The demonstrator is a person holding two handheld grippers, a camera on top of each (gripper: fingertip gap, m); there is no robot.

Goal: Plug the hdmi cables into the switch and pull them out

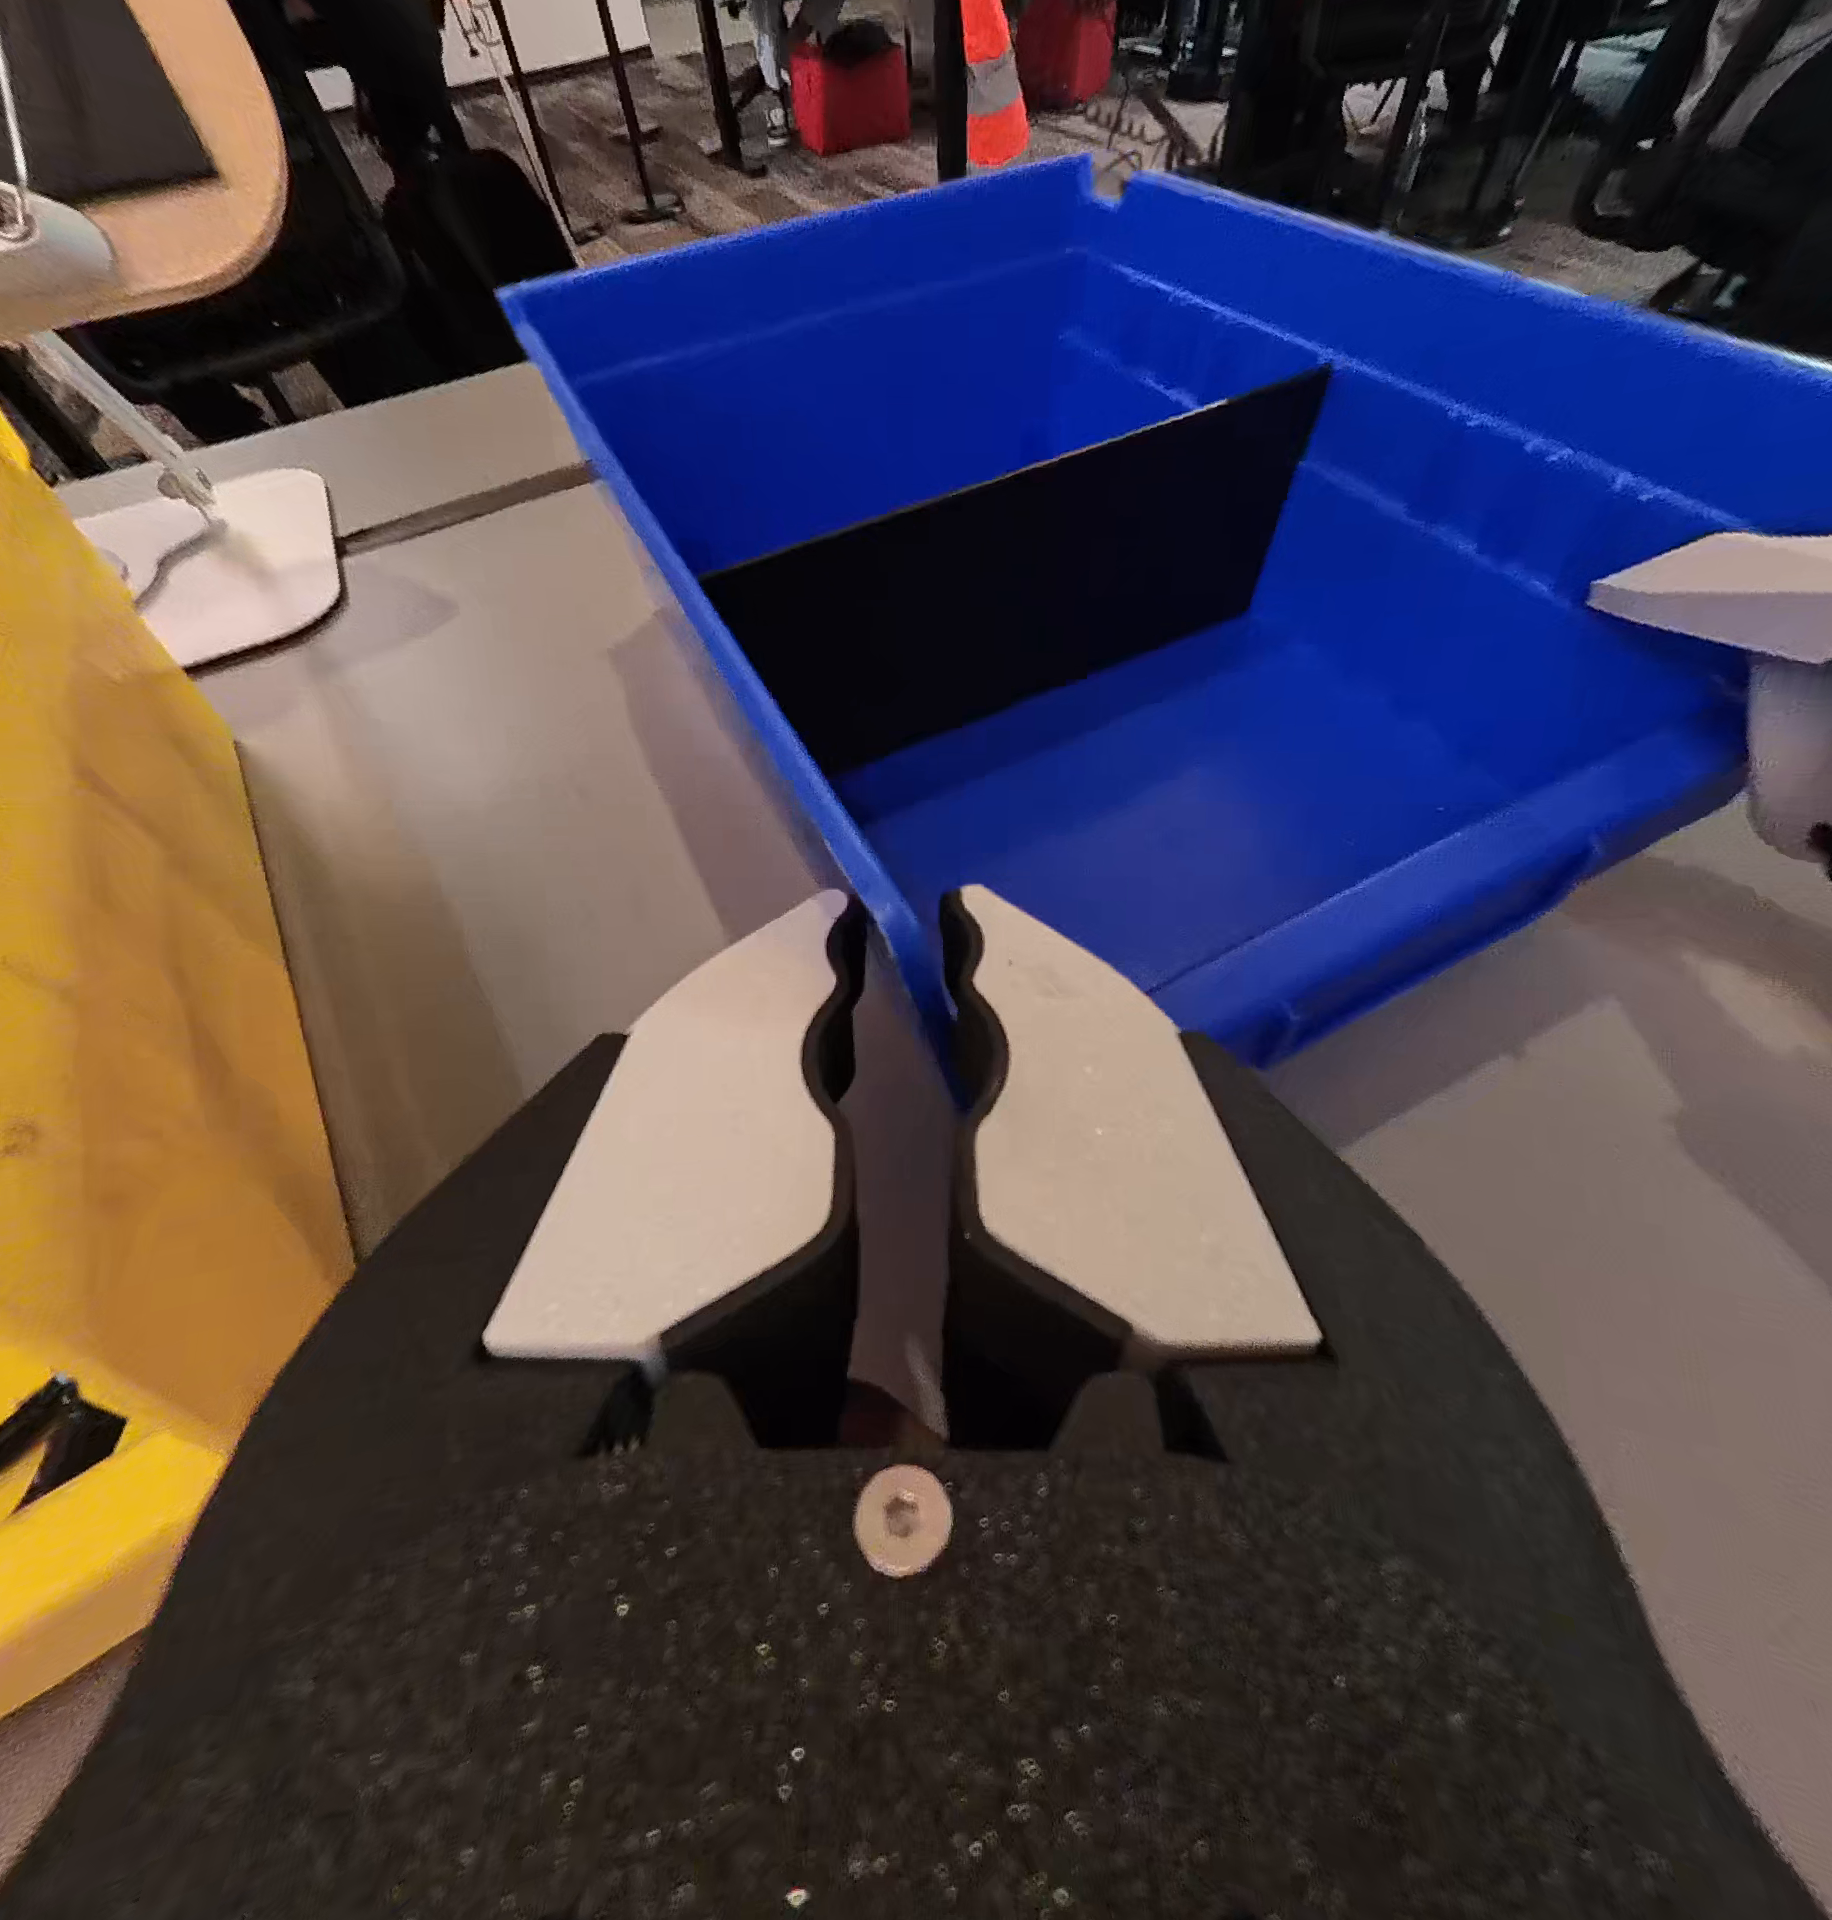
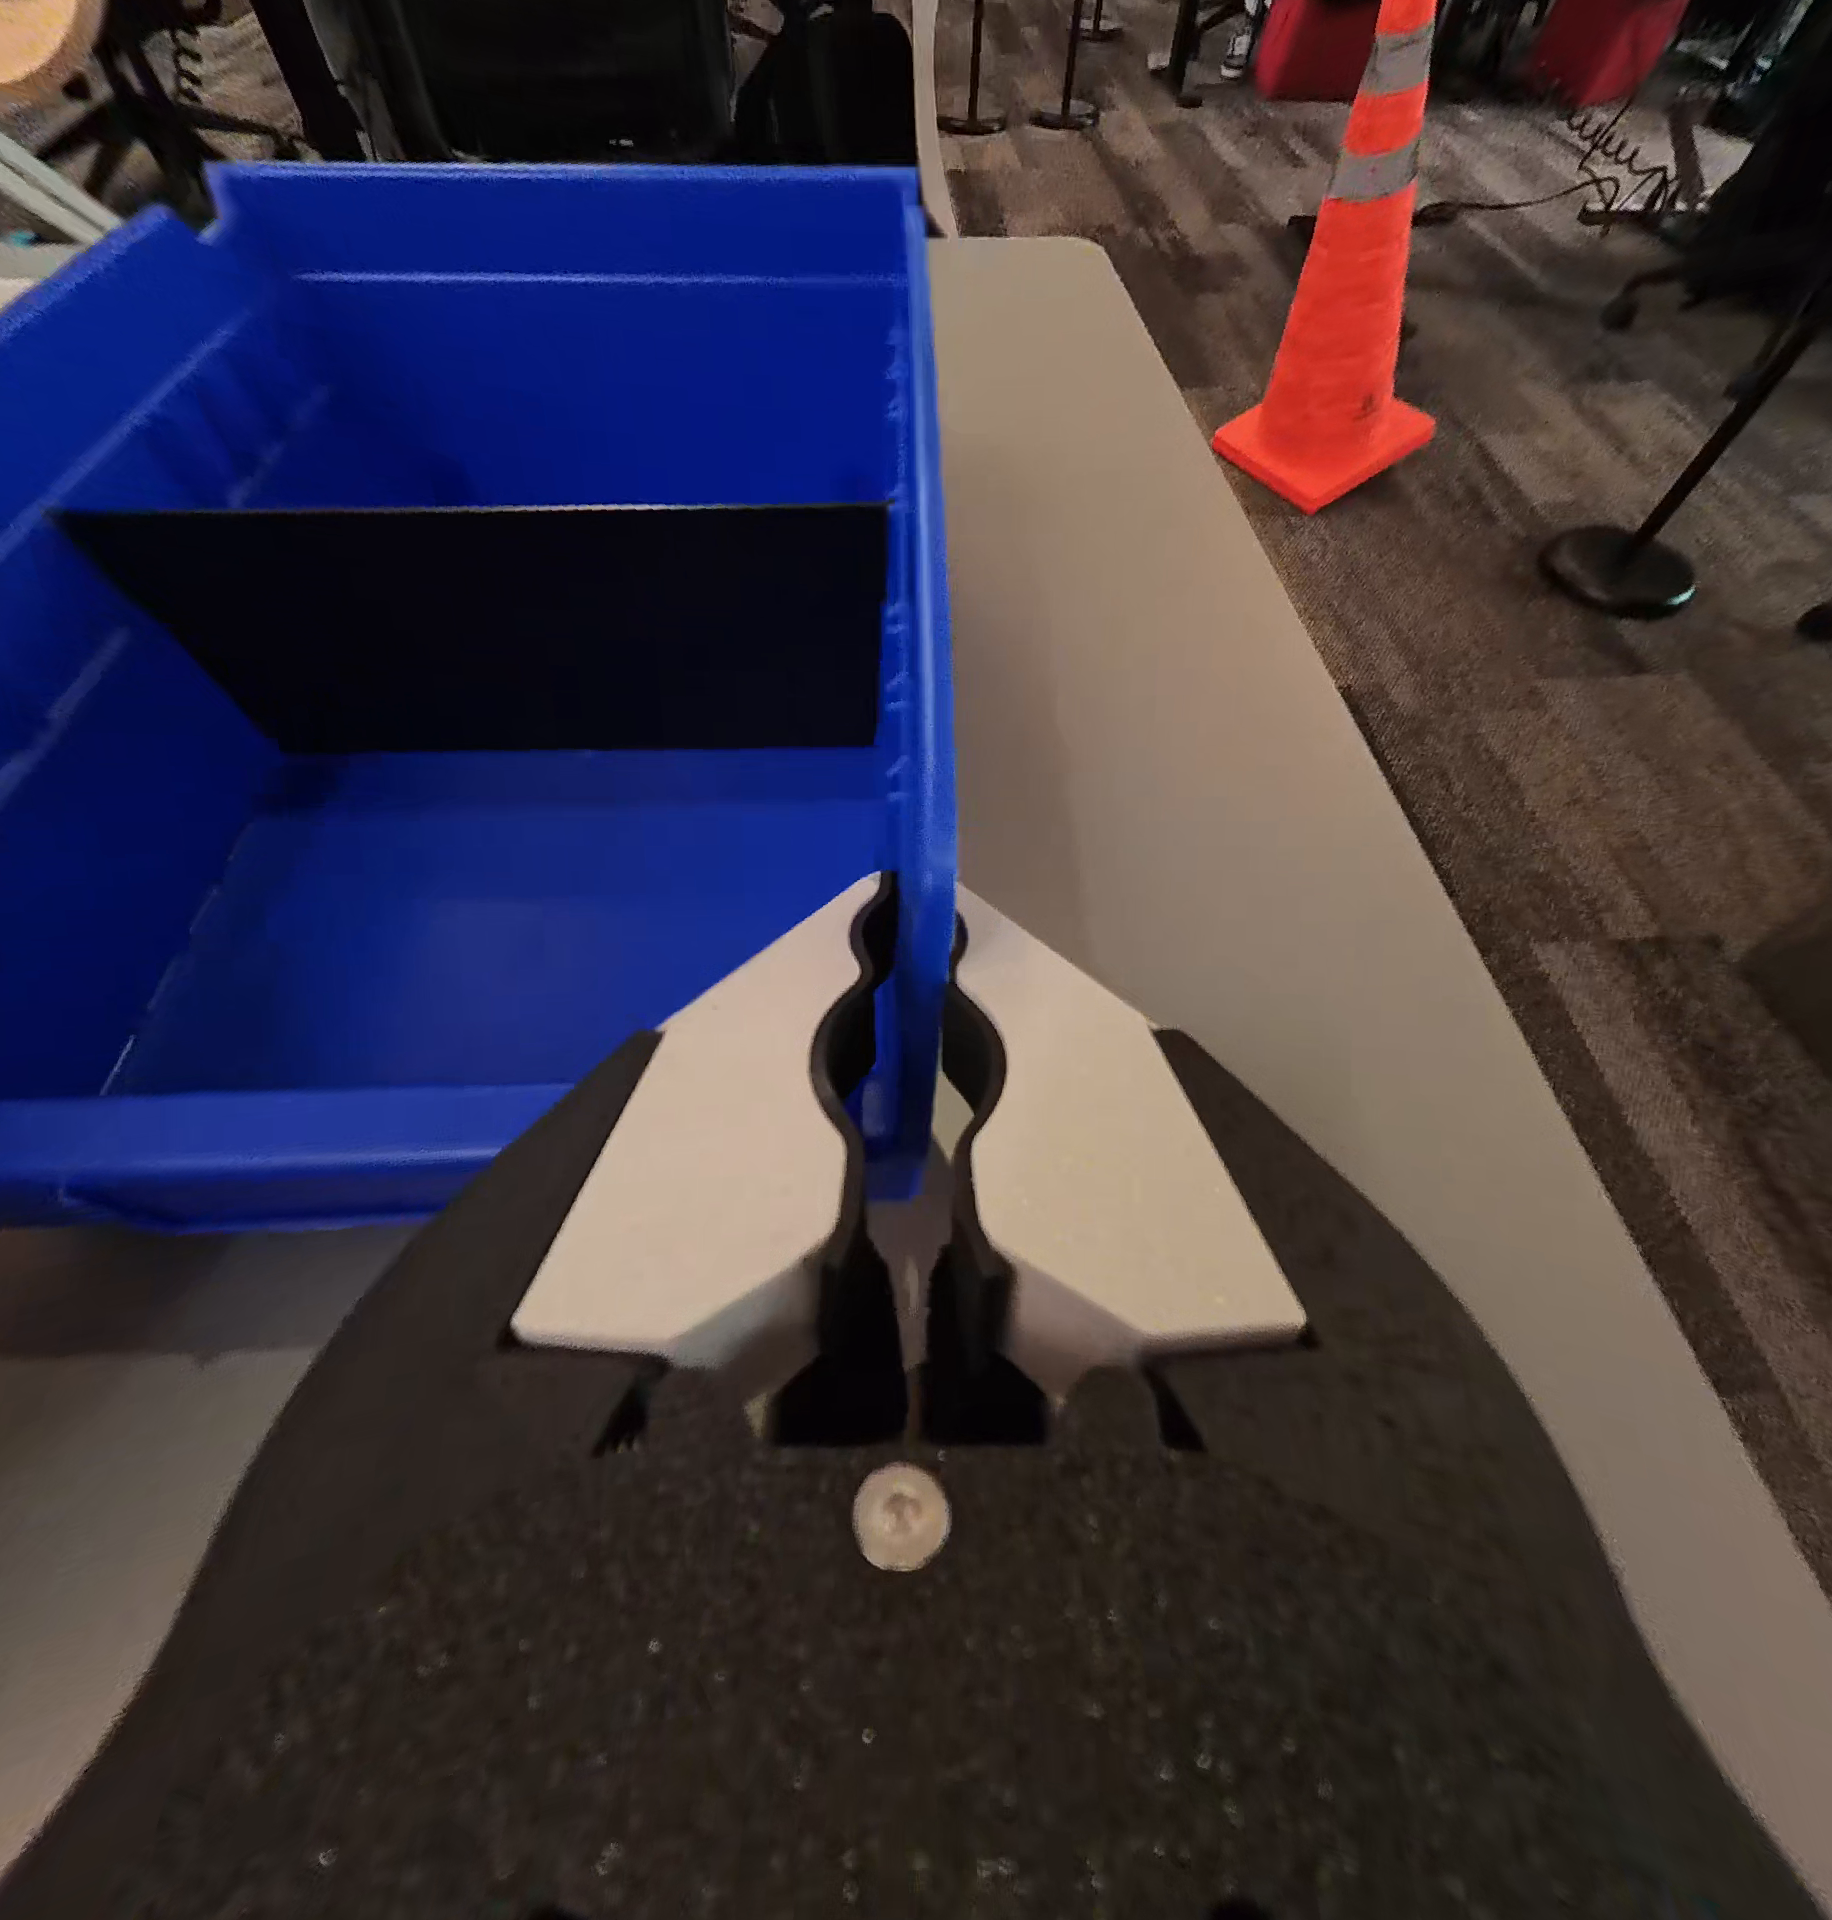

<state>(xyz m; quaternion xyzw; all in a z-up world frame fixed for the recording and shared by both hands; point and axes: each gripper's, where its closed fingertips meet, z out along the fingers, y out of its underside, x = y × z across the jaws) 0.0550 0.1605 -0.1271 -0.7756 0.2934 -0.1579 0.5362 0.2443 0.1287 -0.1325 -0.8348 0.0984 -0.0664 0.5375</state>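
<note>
Grey table (image 2: 1151,727), both grippers pinching blue bin (image 1: 1255,831)

Left claw (image 1: 899,925) nearly closed around a thin wall, right claw (image 2: 920,904) likewise clamped, both level

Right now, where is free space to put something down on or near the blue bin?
The blue bin shows nothing in its near compartment, before the black divider. The grey table is bare between the bin and its right edge. The left is tighter: a yellow bin and a white stand base. Each hand-held gripper straddles a near bin corner.
</note>
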